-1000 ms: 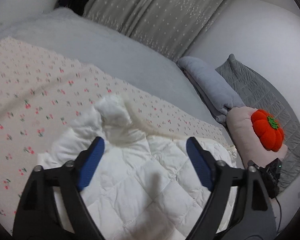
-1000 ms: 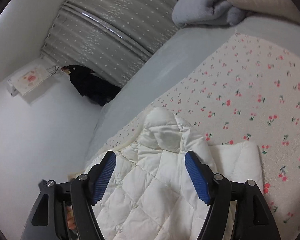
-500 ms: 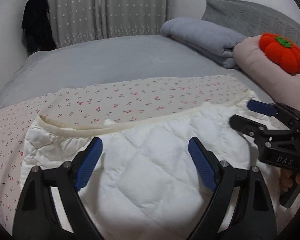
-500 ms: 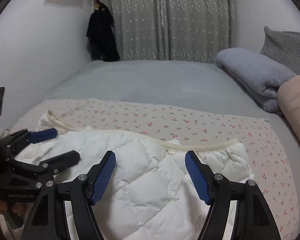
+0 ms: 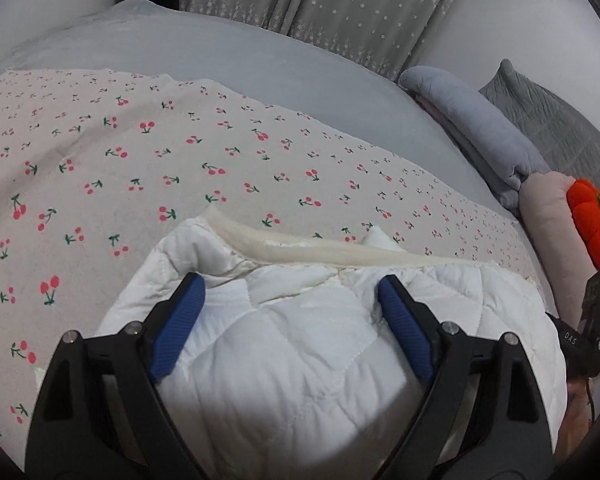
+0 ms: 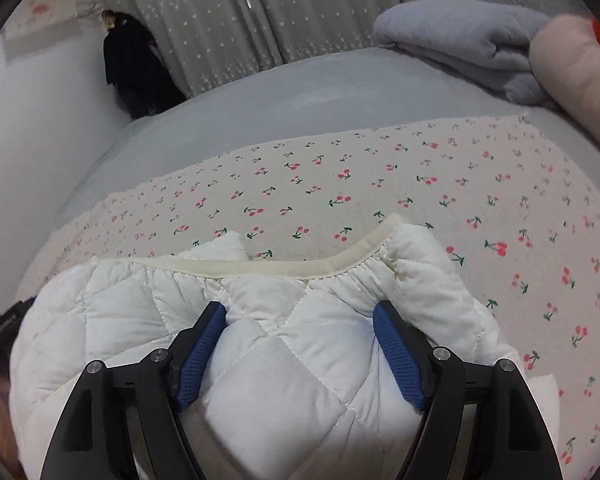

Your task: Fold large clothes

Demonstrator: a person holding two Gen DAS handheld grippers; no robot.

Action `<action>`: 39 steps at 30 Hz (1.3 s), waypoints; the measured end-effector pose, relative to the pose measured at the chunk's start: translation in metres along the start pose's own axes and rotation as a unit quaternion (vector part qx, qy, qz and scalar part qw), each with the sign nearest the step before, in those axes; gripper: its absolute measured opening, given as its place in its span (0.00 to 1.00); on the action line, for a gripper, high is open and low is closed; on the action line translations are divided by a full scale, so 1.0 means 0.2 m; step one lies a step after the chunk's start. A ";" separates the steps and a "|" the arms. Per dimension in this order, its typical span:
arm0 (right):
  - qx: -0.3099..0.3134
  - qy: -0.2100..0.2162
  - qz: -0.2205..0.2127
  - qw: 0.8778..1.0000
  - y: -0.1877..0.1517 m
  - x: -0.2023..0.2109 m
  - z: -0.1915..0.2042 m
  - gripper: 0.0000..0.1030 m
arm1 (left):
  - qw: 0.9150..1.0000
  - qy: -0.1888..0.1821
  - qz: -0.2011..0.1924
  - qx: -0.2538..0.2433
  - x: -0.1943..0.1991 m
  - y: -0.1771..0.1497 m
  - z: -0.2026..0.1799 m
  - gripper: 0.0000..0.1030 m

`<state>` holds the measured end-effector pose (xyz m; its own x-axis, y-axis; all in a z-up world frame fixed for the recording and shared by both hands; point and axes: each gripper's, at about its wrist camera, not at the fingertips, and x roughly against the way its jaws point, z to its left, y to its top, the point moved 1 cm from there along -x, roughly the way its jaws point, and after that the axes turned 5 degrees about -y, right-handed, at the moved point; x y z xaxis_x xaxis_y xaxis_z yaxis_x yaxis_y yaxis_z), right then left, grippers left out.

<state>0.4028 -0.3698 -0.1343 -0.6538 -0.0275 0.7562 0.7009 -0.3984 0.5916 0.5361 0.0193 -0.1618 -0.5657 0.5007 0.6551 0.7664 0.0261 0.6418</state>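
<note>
A white quilted garment [image 5: 300, 340] with a cream hem band [image 5: 320, 250] lies bunched on a cherry-print sheet [image 5: 140, 152]. My left gripper [image 5: 290, 284] is wide open and pressed down into it near the hem's left end. A puffed fold rises between its blue pads without being pinched. In the right wrist view the same garment [image 6: 140, 312] fills the foreground, its hem band [image 6: 280, 268] just ahead. My right gripper [image 6: 299, 308] straddles a thick fold that swells between the pads. Its jaws are opening.
The cherry sheet [image 6: 380, 176] covers a grey bedspread [image 5: 220, 60]. To the right lie a folded grey blanket [image 5: 480, 128], a pink pillow [image 5: 548, 208] and an orange pumpkin plush [image 5: 592, 224]. Curtains [image 6: 220, 20] and a dark hanging garment [image 6: 136, 60] stand behind.
Both grippers have dropped closer onto the white garment. Its hem now sits just past the fingertips, and fabric bulges up between both pairs of pads.
</note>
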 end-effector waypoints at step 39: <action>0.184 -0.035 -0.015 0.982 -0.30 0.48 0.55 0.69 | 0.977 0.031 0.071 0.197 0.81 -0.53 0.16 0.87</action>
<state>0.3290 -0.2471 -0.0660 -0.6633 0.0478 0.7468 0.7458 -0.0402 0.6650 0.3721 0.1251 -0.1366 -0.4536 0.4707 0.7567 0.8891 0.2972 0.3481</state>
